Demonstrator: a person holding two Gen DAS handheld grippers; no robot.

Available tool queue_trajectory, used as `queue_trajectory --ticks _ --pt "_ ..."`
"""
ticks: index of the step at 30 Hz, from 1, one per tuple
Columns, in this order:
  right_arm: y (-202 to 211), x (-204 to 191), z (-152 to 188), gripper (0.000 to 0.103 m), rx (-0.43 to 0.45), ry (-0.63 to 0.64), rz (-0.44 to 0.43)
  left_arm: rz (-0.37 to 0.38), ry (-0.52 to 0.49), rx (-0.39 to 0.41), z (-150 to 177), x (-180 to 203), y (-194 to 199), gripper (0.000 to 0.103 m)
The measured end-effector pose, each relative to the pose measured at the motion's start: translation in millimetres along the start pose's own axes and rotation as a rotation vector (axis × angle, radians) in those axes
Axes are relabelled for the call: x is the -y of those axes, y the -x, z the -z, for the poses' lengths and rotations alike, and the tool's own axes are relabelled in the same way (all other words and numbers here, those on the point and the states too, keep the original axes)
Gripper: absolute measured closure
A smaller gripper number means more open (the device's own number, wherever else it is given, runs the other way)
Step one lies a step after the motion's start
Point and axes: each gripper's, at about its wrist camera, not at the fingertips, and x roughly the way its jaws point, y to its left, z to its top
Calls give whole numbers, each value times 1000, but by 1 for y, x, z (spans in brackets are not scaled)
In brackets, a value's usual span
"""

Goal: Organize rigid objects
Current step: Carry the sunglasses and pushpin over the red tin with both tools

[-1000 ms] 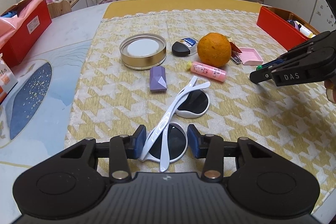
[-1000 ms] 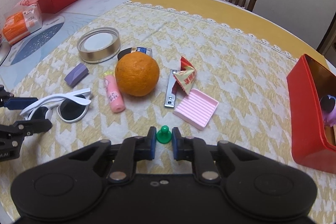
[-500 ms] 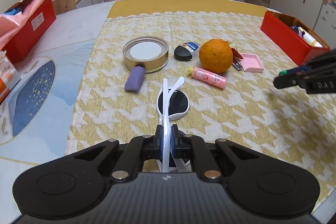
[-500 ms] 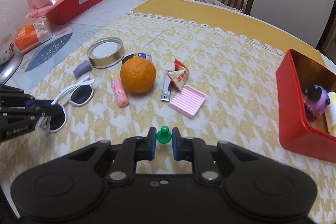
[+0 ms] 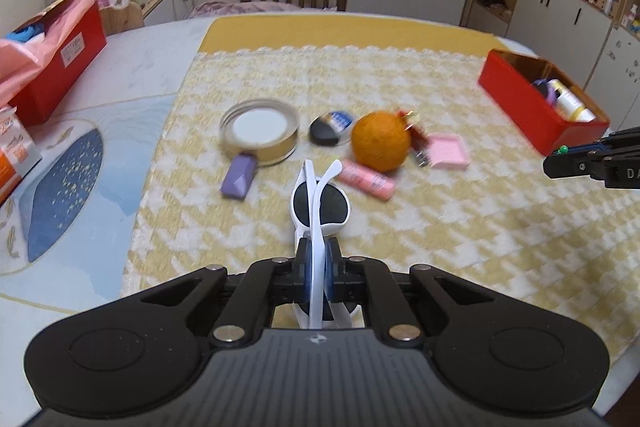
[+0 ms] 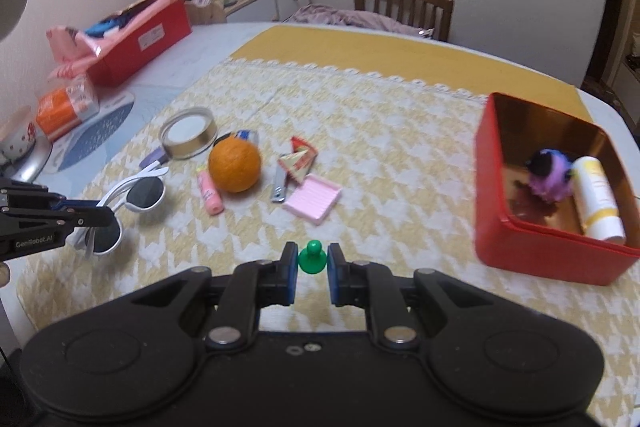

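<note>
Left gripper, jaws closed on the frame of white-rimmed, dark-lensed plastic sunglasses, holds them above the yellow houndstooth tablecloth. Right gripper pinches a small green plastic pawn-shaped peg between nearly closed jaws, left of the open red metal box. A round orange fruit lies mid-cloth.

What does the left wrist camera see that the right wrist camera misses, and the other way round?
Only the left wrist view shows the white cupboards and the left claw shut on the sunglasses up close. Only the right wrist view shows a nail clipper clearly and the green peg between the right claw. Both show the orange, pink tray and red box.
</note>
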Motion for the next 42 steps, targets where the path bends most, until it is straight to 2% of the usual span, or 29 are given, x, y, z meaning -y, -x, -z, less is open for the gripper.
queue_trajectory --ticks 9,17,28,32,42 --pt "34 52 -11 89 68 -49 38 81 -30 66 -38 45 19 97" --pt "48 106 -17 89 95 -65 88 153 -84 110 -80 109 10 97" --pt "41 168 -18 89 90 -76 112 222 -135 121 -135 199 -35 97" --pt "34 184 -19 89 82 -71 106 226 -146 128 -158 226 -55 97" --pt "8 211 -20 89 30 -57 86 212 -185 74 -197 274 -115 97"
